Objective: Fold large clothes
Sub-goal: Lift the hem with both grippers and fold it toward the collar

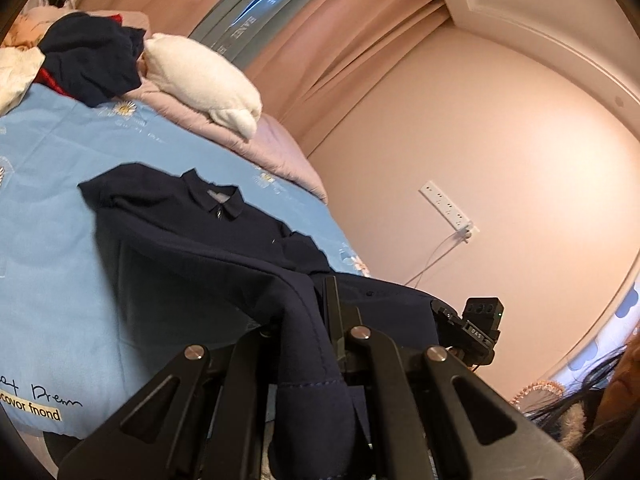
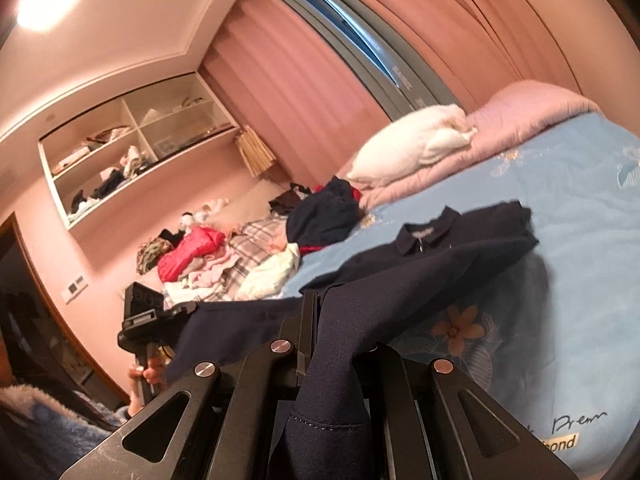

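Both grippers are clamped on the hem of the navy collared garment (image 1: 192, 236): the left gripper (image 1: 308, 320) has a fold of dark cloth pinched between its narrow jaws, with the hem hanging down over its body, and the right gripper (image 2: 320, 320) holds the other corner the same way. In the right wrist view the left gripper's body shows at the left with a hand around its handle; in the left wrist view the right gripper's body shows at the right.

The bed's light blue sheet (image 1: 52, 280) with its daisy print carries everything. The garment lies front up on it, collar and zip towards the far side, sleeves folded in, its lower part lifted off the sheet towards the grippers. Along the far edge of the bed runs a pink quilt (image 2: 532, 108), with a white pillow (image 1: 200, 76) resting on it. Beside the pillow sits a crumpled dark blue garment (image 2: 324, 216), and beyond that a heap of mixed clothes (image 2: 224, 256) with a red piece in it. Pink curtains (image 2: 292, 88) hang behind the bed
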Tool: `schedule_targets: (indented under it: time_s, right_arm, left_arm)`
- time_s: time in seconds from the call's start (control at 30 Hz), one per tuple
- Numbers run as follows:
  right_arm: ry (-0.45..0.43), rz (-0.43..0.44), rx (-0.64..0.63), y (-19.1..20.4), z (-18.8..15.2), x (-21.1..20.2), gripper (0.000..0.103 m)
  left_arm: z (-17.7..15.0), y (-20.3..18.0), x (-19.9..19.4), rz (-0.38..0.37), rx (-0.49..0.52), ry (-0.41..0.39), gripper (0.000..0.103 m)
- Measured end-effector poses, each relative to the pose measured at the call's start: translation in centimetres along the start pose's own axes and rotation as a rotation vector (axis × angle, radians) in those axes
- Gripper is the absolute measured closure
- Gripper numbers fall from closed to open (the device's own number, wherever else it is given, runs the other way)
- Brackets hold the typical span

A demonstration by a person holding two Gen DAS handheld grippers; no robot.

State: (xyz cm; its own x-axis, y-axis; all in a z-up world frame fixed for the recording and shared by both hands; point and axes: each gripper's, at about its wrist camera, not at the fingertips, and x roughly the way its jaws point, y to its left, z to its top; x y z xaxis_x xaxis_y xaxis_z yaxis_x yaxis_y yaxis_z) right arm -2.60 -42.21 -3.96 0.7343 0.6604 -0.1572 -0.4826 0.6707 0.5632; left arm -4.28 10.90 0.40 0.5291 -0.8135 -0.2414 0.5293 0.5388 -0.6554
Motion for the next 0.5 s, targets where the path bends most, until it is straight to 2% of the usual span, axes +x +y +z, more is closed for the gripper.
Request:
schedule_targets:
  time_s: [0.27, 0.5]
  right_arm:
    - [-0.055, 0.028, -0.027, 0.6, 0.6, -1.0, 0.096]
    - [-0.062, 0.023, 0.028, -1.0, 1.2, -0.2, 0.095]
  left_arm:
    - [1.0, -0.2, -0.7, -0.028, 0.006, -0.029, 0.098]
    - [1.9, 1.6, 0.5, -0.022, -0.038, -0.025, 0.098]
